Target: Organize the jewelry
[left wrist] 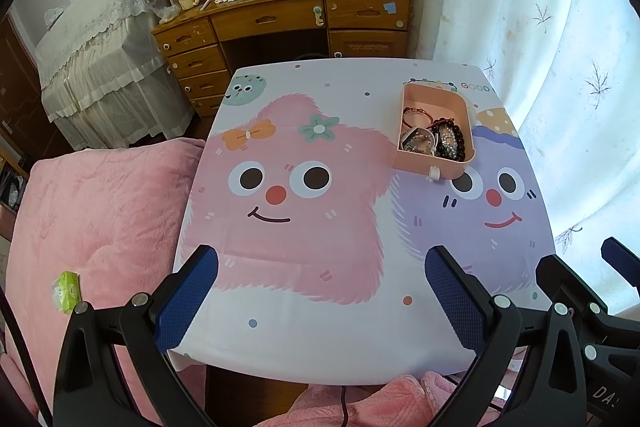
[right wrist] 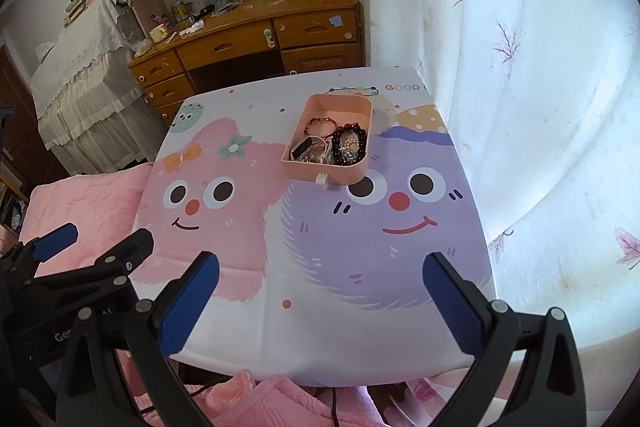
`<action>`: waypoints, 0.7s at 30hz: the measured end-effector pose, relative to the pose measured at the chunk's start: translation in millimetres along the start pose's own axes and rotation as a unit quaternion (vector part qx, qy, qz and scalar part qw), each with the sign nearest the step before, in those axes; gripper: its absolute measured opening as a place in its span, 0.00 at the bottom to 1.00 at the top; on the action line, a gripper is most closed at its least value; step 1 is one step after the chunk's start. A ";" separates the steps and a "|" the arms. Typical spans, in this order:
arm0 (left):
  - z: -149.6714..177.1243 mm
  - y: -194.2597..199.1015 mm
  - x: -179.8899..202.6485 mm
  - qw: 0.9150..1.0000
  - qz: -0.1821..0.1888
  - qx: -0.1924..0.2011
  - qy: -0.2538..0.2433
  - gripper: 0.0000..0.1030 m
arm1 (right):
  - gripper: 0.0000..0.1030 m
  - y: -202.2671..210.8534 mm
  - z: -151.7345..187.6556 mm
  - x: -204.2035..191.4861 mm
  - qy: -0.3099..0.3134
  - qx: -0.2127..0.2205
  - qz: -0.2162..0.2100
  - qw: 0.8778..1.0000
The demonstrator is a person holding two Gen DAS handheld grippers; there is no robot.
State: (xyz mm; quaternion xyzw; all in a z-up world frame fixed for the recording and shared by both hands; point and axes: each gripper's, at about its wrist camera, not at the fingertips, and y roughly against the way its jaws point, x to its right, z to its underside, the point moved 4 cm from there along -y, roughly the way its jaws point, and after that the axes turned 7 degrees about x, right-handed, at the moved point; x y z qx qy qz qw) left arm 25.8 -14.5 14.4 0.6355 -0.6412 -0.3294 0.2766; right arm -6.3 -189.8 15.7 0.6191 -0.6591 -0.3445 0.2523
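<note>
Jewelry (left wrist: 434, 137) is found heaped in a pink box (left wrist: 430, 163) at the far right of the counter (left wrist: 304, 339); bracelets, dark beads and metal pieces are seen tangled together at the box's near end, while its far end is largely bare. A small white clip is noted on the box's near wall.

Left tool (left wrist: 322, 301) is held low over the near edge of the counter, fingers apart, nothing between them. Right tool (right wrist: 320, 303) is held likewise just beside it, fingers apart and empty. Both are well apart from the box.

Risks are judged as follows: interlocked strands may be lifted together when one piece is pinched; the light box may be dragged or tipped if it is not steadied; beads may be dropped off the right edge nearby.
</note>
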 end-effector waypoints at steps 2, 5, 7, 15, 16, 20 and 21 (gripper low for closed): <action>-1.6 -3.0 -0.7 1.000 -0.001 -0.001 -0.002 0.99 | 0.99 -2.6 -0.7 0.4 -0.001 -0.003 0.000 1.000; -3.4 -6.7 -1.7 1.000 -0.002 -0.003 -0.006 0.99 | 0.99 -5.7 -2.7 0.7 -0.003 -0.006 0.001 1.000; -4.1 -6.7 -1.1 1.000 -0.002 -0.003 -0.006 0.99 | 0.99 -6.6 -2.9 1.3 -0.003 -0.006 0.001 1.000; -7.1 -9.6 -0.9 1.000 -0.001 -0.003 -0.007 0.99 | 0.99 -12.1 -7.5 1.1 -0.008 -0.009 0.004 1.000; -8.6 -11.1 -0.6 1.000 0.000 -0.002 -0.008 0.99 | 0.99 -13.9 -7.8 1.9 -0.010 -0.011 0.004 1.000; -14.3 -15.2 -0.4 1.000 0.002 0.001 -0.014 0.99 | 0.99 -19.2 -11.5 5.1 -0.021 -0.017 0.007 1.000; -15.7 -16.7 0.0 1.000 0.003 0.001 -0.016 0.99 | 0.99 -20.8 -12.3 5.8 -0.024 -0.019 0.008 1.000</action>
